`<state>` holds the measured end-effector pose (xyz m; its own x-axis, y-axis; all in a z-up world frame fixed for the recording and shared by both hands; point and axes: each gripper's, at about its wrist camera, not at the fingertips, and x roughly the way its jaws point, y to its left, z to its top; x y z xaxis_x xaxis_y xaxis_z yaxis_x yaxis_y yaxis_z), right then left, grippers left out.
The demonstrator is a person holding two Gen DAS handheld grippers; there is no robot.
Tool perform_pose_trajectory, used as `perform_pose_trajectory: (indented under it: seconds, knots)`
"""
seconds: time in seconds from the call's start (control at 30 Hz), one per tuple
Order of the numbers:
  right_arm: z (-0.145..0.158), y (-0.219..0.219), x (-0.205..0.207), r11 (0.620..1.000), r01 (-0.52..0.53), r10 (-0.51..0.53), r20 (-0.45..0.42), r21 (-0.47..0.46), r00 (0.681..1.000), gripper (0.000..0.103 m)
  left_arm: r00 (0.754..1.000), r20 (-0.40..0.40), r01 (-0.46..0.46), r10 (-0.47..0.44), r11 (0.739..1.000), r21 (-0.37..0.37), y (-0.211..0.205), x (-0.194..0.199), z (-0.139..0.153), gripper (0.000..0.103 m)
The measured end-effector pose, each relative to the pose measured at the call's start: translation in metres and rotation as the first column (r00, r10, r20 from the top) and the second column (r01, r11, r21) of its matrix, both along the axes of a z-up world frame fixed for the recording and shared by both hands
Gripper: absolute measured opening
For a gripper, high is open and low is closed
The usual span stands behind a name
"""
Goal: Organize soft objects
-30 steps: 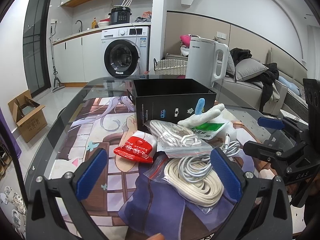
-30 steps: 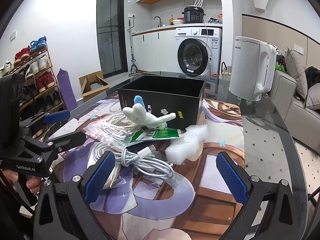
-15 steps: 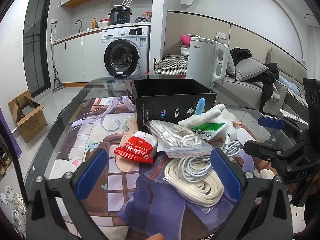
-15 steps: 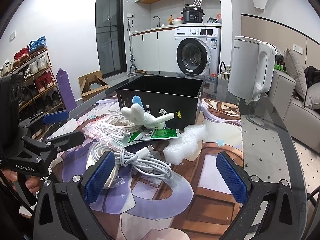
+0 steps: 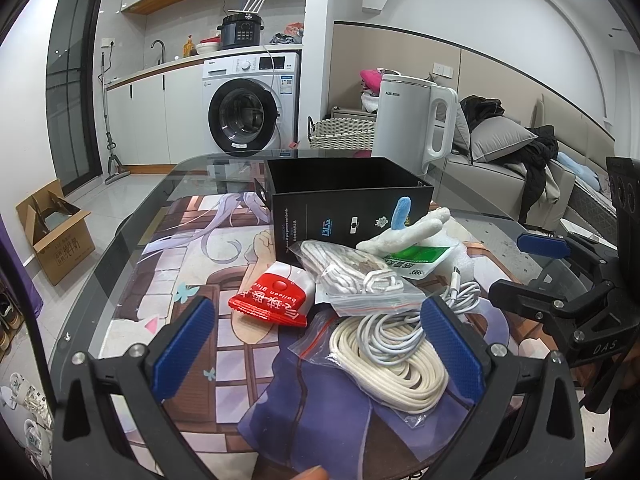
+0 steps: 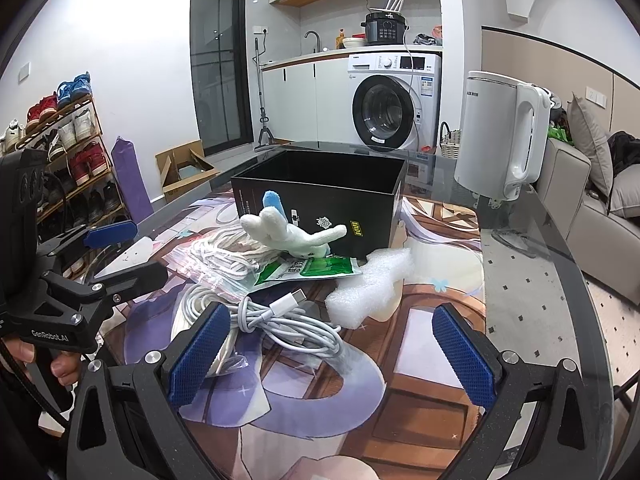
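An open black box (image 5: 348, 204) (image 6: 320, 196) stands on the glass table. Leaning on its front is a white and blue plush toy (image 5: 404, 228) (image 6: 288, 232). Below it lie a green packet (image 5: 416, 258) (image 6: 316, 270), a bagged white rope (image 5: 352, 272), a red packet (image 5: 276, 296), a cream cord in a bag (image 5: 392, 356), a white USB cable (image 6: 288, 324) and a white foam piece (image 6: 368, 288). My left gripper (image 5: 316, 344) is open, low over the cords. My right gripper (image 6: 332, 352) is open, near the cable, nothing between its fingers.
A white kettle (image 5: 412, 120) (image 6: 500, 136) stands behind the box at the right. The printed mat (image 5: 192, 248) covers the table's middle. The table edge (image 6: 560, 248) curves at the right. Each gripper shows in the other's view: the right (image 5: 568, 304), the left (image 6: 72, 280).
The right wrist view has shifted very slightly toward the cable pile. The left gripper and all objects stay where they were.
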<state>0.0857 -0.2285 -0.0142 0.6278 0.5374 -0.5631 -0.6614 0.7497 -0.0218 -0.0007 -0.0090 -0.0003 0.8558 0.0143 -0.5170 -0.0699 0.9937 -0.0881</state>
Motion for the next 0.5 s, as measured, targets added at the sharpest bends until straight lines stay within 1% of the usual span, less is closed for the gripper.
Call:
perform_pose_trajectory:
  seconds: [0.5]
  knots:
    - [0.0053, -0.0005, 0.001, 1.0, 0.004, -0.004, -0.007, -0.007, 1.0, 0.103, 1.0, -0.002, -0.001, 0.001, 1.0, 0.002, 0.0014, 0.0006, 0.0013, 0.103]
